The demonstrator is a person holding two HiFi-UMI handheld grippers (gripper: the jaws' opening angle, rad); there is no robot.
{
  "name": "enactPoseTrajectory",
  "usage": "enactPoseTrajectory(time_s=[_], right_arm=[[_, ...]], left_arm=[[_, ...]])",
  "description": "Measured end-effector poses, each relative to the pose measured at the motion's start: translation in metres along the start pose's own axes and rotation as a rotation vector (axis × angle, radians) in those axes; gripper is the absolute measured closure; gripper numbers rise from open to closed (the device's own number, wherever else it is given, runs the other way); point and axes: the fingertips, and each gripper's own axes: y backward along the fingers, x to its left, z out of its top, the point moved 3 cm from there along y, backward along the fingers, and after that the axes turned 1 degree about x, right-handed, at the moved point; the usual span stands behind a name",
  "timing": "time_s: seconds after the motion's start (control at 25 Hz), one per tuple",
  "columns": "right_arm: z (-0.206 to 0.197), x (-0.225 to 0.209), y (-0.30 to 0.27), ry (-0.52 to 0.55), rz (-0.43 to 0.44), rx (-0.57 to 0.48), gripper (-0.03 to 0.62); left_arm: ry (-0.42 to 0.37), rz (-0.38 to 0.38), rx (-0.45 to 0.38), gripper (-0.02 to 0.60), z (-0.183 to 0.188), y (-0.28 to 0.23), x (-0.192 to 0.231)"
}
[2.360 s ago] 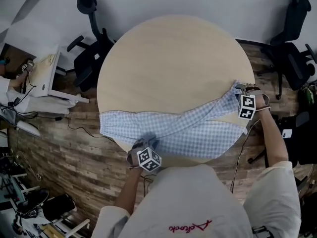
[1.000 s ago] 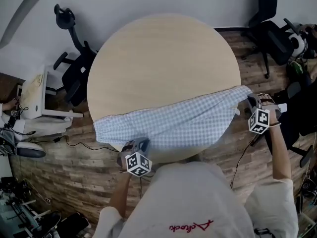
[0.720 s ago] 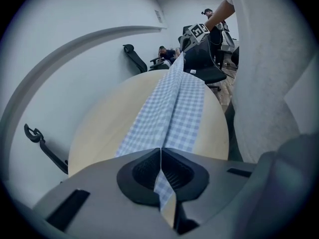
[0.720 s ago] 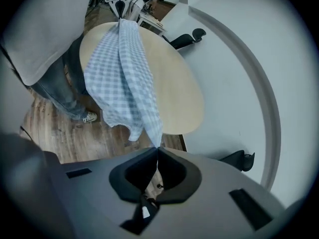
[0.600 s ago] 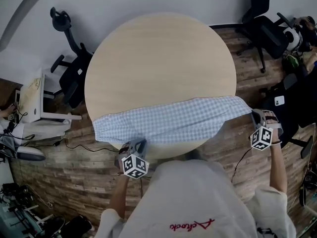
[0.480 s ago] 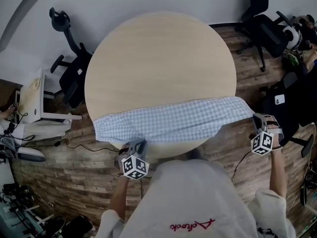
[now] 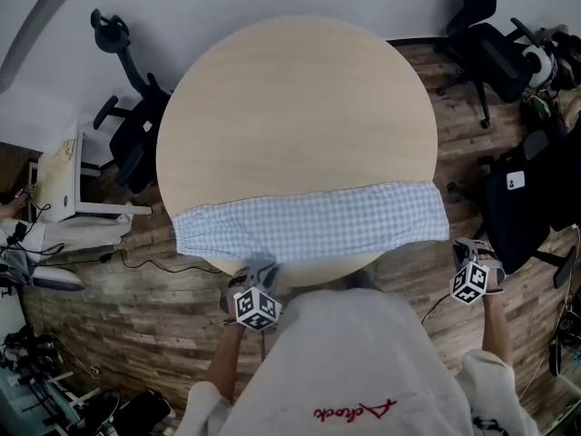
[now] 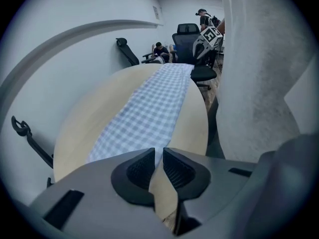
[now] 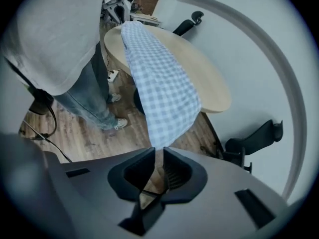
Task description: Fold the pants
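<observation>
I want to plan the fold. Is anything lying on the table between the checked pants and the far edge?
Nothing visible does: the round table is bare beyond the checked pants, which the left gripper and the right gripper are shut on.

Pants [image 7: 309, 222] lie across the table's [image 7: 290, 107] near side, left gripper [image 7: 262, 268] at their near edge, right gripper [image 7: 462, 245] off the right rim.

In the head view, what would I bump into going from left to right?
Black office chair → left claw → right claw; both claws are shut on the checkered pants.
</observation>
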Motion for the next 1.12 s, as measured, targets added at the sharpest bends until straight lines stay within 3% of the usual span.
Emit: enactPoseTrajectory(time_s=[0.08,0.12,0.2,0.4,0.72,0.92,1.0,1.12], right_arm=[[0.003,0.008,-0.007,-0.034,0.052,-0.003,0.527],[0.007,0.007,-0.009,-0.048,0.059,-0.011,0.474],[0.018,-0.002,-0.013,-0.065,0.053,-0.037,0.472],[0.075,-0.042,-0.019,-0.045,0.008,-0.150,0.473],[0.228,-0.086,-0.030,0.058,0.013,-0.357,0.494],[0.336,-0.087,-0.035,0.088,0.048,-0.494,0.545],[0.381,-0.083,-0.035,0.126,0.082,-0.542,0.555],[0.446,-0.073,-0.033,0.141,0.138,-0.601,0.563]], left_arm=[[0.013,-0.017,0.002,0.535,-0.003,-0.003,-0.007],[0.026,-0.019,0.001,0.521,-0.003,-0.004,-0.009],[0.066,-0.008,-0.002,0.458,-0.004,-0.005,-0.009],[0.192,0.071,-0.019,0.453,-0.012,0.000,0.014],[0.437,0.225,-0.050,0.453,-0.059,0.026,0.069],[0.650,0.320,-0.093,0.454,-0.098,0.044,0.094],[0.690,0.353,-0.095,0.455,-0.112,0.050,0.101],[0.729,0.387,-0.098,0.515,-0.137,0.060,0.109]])
